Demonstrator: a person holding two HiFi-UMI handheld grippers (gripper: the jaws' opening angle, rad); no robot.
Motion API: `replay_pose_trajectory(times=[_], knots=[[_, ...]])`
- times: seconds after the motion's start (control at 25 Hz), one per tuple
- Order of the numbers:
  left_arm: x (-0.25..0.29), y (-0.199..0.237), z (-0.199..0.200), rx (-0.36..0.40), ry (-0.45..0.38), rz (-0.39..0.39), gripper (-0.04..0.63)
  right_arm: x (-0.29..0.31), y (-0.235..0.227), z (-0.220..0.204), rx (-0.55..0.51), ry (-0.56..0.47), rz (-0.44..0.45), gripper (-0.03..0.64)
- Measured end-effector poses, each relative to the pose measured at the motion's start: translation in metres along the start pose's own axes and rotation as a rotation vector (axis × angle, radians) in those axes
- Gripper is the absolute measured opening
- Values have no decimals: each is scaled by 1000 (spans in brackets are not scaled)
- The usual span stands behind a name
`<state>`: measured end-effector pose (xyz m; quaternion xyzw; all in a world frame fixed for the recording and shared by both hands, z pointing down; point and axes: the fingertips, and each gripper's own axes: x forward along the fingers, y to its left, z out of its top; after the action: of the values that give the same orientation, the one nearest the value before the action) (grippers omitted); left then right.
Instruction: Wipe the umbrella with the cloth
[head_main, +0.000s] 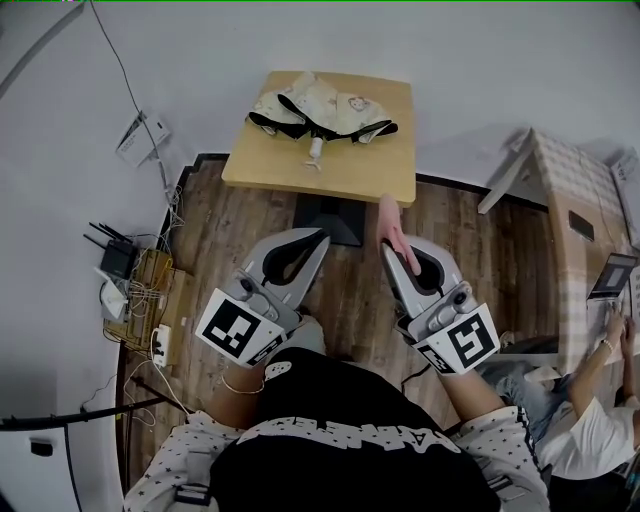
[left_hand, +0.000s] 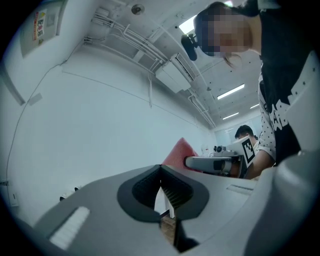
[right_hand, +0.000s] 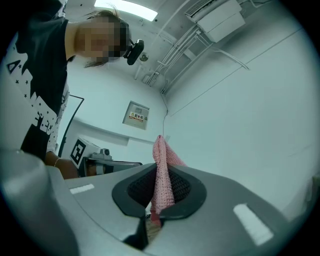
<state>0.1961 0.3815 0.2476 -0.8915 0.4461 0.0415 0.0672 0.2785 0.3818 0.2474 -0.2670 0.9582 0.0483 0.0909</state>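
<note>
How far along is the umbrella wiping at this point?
Done: the pink cloth is clamped in the right tongs. In hand: both tongs are held short of the wooden table, and the left tongs are shut and empty. Left: all the wiping. The collapsed umbrella lies untouched on the table.

Small square light-wood table (head_main: 370, 175) on a dark pedestal base (head_main: 328, 218). Only a collapsed umbrella (head_main: 320, 112) lies on it, cream with black trim, toward the far edge, handle pointing at the near side. The table stands on a wood-plank floor (head_main: 220, 250). At the left edge of the planks: black router (head_main: 118, 255), tangled cables, probably a power strip (head_main: 160, 345).
</note>
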Motion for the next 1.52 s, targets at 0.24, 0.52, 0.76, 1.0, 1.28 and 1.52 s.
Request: replay_pose_trajectory(times=[0.24, 0.52, 0.76, 1.0, 1.28, 1.52], knots=[[21, 34, -13, -6, -2, -12, -5, 25, -23, -11, -5, 7, -20, 29], [55, 92, -22, -10, -12, -38, -5, 77, -61, -27, 2, 18, -54, 29], [75, 154, -32, -6, -33, -38, -5, 134, -83, -50, 1, 66, -39, 29], [96, 213, -43, 3, -17, -58, -5, 188, -106, -62, -18, 93, -54, 29], [118, 271, -54, -29, -22, -84, -5, 239, -137, -72, -25, 102, -110, 31], [125, 315, -75, -53, 20, -95, -5, 279, -151, -84, -38, 113, -125, 29]])
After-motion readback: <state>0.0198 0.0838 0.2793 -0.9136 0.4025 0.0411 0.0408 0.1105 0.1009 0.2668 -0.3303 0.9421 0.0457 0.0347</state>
